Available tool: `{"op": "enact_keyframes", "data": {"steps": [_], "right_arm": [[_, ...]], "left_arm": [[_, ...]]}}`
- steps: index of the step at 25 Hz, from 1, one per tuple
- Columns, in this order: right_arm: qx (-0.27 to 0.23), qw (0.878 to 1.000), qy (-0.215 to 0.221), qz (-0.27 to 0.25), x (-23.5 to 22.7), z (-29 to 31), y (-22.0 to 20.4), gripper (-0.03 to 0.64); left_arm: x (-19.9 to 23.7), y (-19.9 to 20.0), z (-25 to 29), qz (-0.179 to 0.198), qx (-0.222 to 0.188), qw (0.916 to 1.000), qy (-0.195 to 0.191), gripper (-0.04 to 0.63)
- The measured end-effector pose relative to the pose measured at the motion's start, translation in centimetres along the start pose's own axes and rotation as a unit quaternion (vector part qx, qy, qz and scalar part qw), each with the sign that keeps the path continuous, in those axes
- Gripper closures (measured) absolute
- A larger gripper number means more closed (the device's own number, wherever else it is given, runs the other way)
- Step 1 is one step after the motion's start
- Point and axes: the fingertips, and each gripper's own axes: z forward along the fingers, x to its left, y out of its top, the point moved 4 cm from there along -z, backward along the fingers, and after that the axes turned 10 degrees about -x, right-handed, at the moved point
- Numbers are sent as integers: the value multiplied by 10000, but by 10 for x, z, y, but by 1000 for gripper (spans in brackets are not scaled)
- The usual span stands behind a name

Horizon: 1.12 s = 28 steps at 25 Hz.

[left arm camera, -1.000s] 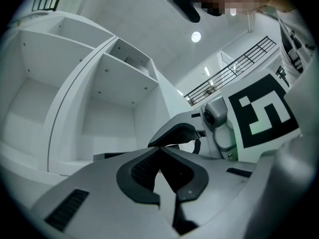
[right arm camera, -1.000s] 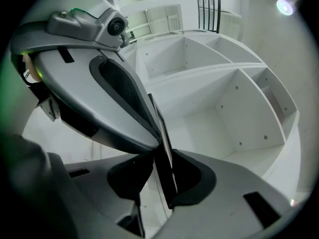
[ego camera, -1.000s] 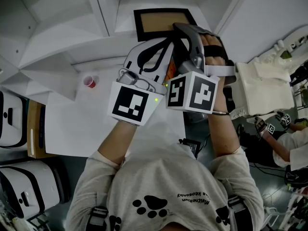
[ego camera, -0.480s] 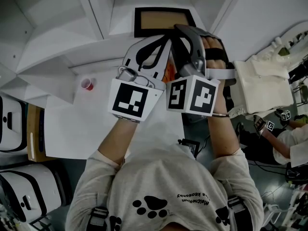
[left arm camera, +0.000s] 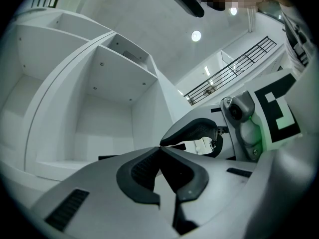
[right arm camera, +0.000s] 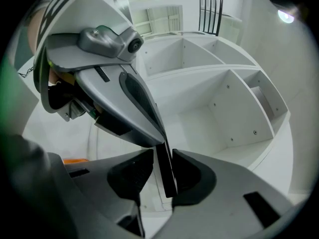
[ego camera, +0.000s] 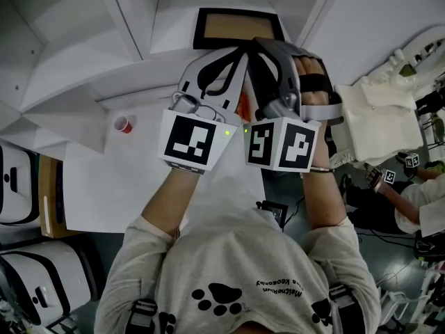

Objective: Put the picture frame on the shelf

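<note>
The right gripper (right arm camera: 164, 169) clamps the picture frame (ego camera: 236, 28) at the shelf's (ego camera: 132, 58) front edge; left gripper (left arm camera: 160, 151) fingers pressed together

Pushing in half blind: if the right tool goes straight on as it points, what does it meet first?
The right tool grips the picture frame; carried straight on, it would probably meet the back wall of the shelf compartment first. Depth is unclear, but nothing else shows in that line.
</note>
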Motion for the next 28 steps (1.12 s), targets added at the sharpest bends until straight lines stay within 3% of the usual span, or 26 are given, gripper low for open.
{"op": "enact_keyframes", "data": {"steps": [8,11,16,28], "right_arm": [[-265,9986,-172,433,-6,-13,-1,503],[-318,9938,-254,1030,-10,-16,-7,516],[-501,9739,-302,2194,-16,-17,-16,572],[-441,9559,-555,2849,-23,-2,-32,575]], "left_arm": [[2,-3,3,-13,5,10000,42,575],[4,-4,4,-18,-1,10000,55,575],[4,-4,6,-33,1,10000,66,575],[11,-5,7,-22,13,9999,168,575]]}}
